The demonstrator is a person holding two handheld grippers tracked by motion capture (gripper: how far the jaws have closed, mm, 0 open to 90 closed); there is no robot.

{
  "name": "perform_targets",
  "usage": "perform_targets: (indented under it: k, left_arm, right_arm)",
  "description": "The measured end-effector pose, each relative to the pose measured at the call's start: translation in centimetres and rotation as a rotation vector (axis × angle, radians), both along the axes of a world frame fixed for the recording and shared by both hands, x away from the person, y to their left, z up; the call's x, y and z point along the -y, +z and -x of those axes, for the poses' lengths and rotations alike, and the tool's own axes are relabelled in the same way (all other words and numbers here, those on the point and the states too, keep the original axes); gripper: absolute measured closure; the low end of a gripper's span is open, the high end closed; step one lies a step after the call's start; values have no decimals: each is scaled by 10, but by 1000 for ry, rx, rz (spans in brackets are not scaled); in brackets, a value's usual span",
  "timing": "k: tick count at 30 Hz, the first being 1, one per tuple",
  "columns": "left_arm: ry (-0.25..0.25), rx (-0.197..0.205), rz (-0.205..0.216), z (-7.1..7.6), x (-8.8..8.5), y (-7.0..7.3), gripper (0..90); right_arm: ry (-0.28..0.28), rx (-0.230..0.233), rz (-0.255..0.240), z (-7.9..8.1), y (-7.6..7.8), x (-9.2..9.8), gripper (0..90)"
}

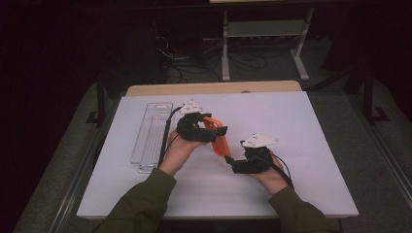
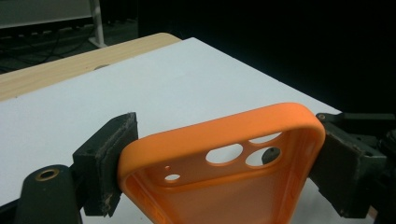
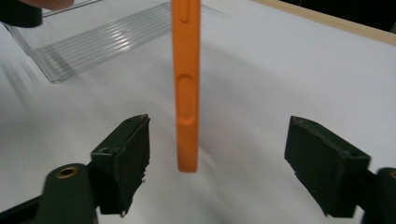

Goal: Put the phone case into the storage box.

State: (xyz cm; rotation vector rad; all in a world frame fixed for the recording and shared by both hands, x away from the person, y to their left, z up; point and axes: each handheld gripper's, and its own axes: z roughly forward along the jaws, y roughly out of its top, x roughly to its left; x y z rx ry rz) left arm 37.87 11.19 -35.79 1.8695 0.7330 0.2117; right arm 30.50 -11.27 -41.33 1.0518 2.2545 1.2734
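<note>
Right gripper view: orange phone case [image 3: 186, 88] hangs between open jaws, untouched.

Dim lab or recording workspace, not a home.
White-topped table [image 1: 291, 145] on a wooden bench [image 1: 214, 88], dark surroundings all round; far side holds a white metal stand [image 1: 262, 29] with loose cables [image 1: 194, 63] tangled on grey floor [image 1: 335, 111]. Clear plastic tray [image 1: 151, 131] far left on the tabletop.

light: dim, dark bkgd | table [image 1: 291, 126] lit | blur: slight, right gripper view
</note>
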Motion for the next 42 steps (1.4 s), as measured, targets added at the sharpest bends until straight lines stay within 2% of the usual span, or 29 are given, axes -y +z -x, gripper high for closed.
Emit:
perform_targets:
  k: [5,8,11,15,22,28,35,42]
  left_arm:
    - [1,3,4,0,-2,4,151]
    - [1,13,5,-1,-4,8,151]
    - [2,22,-1,-2,-8,13,151]
    - [9,35,13,-4,-13,18,151]
    - [9,54,9,-6,-23,27,151]
    - [18,56,22,-10,-32,34,151]
    - [26,67,22,-13,-41,39,151]
    - [34,77,25,-15,-49,47,150]
  right_arm:
    - [3,-1,-4,-2,-3,11,118]
    - [10,-20,-11,-1,-6,18,56]
    - [24,-33,4,2,-10,23,19]
    - [27,-30,13,6,-14,31,3]
    - [8,-19,30,14,-17,45,2]
    - [1,-19,28,19,-20,58,2]
    - [-16,-7,36,25,-20,67,2]
    - [-16,-17,49,24,-22,69,2]
